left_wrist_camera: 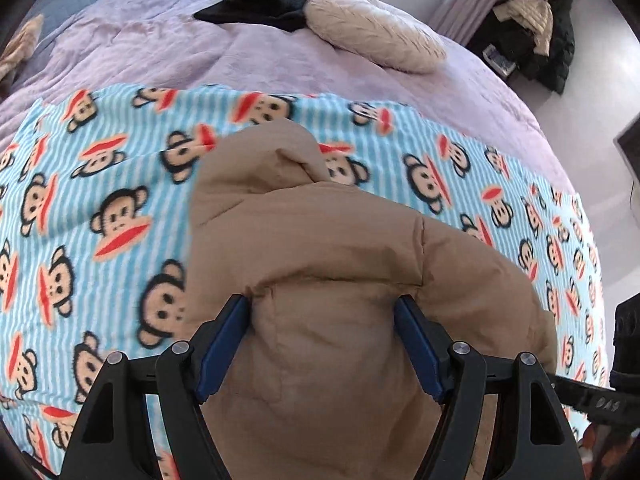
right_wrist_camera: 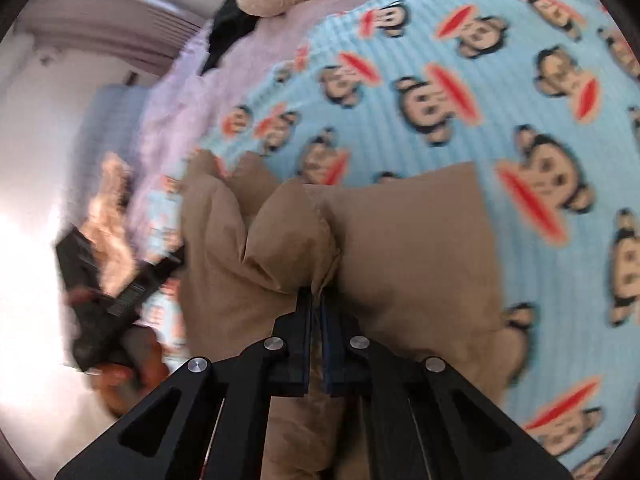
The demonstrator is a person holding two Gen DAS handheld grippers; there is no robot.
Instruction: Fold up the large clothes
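My left gripper (left_wrist_camera: 322, 340) holds a thick fold of the puffy tan quilted jacket (left_wrist_camera: 320, 240) between widely spread blue pads. My right gripper (right_wrist_camera: 316, 300) pinches thin jacket fabric, jaws nearly together. Beyond: fleecy blue-striped monkey-print blanket (left_wrist_camera: 120, 184), then lilac quilt (left_wrist_camera: 180, 52).

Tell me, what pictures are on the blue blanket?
Monkey faces with red mouths on the blanket, clearest in the left wrist view.

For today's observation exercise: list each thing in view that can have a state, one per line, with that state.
Tan padded garment: bunched, lying on the monkey-print blanket.
Left gripper: wide, fingers pressing a thick fold.
Right gripper: shut, pinching garment fabric.
Cream pillow: lying on the purple bedspread.
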